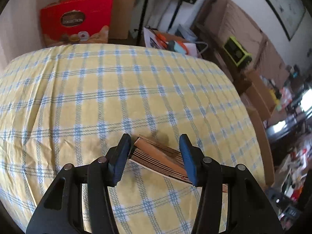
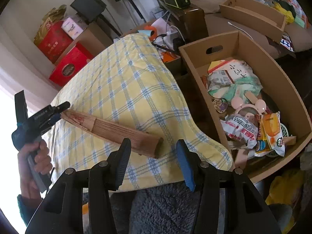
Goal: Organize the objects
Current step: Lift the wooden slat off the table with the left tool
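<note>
In the left wrist view, the right blue pad of the left tongs (image 1: 155, 159) covers the near end of the folded fan (image 1: 156, 156), so contact there cannot be judged. Room clutter at the right edge is blurred. The cardboard box (image 2: 273, 81) hides its lower contents.

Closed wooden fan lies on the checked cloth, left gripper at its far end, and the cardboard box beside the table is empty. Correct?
Not quite. The cardboard box is not empty: the right wrist view shows snack packets and other clutter inside. The fan, the cloth and the left gripper are as stated.
</note>
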Demonstrator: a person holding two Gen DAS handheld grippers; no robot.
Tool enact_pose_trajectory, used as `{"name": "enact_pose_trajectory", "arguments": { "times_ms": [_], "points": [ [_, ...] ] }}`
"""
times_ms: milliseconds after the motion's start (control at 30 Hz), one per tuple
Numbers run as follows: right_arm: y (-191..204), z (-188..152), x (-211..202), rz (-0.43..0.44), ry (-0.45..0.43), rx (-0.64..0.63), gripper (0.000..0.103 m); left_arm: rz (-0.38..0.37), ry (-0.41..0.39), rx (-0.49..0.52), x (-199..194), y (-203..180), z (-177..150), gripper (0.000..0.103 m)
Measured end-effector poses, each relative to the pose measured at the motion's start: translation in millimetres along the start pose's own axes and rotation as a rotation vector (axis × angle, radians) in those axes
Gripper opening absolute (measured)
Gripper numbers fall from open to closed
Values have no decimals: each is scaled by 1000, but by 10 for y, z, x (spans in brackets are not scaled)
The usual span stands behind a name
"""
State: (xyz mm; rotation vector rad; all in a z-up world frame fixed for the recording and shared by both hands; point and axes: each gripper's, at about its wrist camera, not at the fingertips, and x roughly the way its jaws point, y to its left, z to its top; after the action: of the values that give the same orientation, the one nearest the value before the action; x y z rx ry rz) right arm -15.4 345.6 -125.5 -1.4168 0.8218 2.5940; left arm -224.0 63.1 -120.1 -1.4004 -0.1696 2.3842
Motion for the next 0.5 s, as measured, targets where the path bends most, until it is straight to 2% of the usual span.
{"name": "enact_pose_trajectory", "arguments": {
  "times_ms": [100, 200, 333, 500],
  "points": [
    [12, -4, 13, 16, -2, -2, 49, -33, 12, 2, -9, -39, -39, 46],
    [34, -9, -9, -39, -20, -30, 48, -39, 34, 43, -42, -115, -75, 45],
    [-49, 27, -117, -43, -60, -12, 37, -54, 6, 49, -186, -213, -55, 42],
    [-59, 53, -177, -61, -75, -22, 36, 6, -31, 109, -319, -417, -14, 40]
  ]
}}
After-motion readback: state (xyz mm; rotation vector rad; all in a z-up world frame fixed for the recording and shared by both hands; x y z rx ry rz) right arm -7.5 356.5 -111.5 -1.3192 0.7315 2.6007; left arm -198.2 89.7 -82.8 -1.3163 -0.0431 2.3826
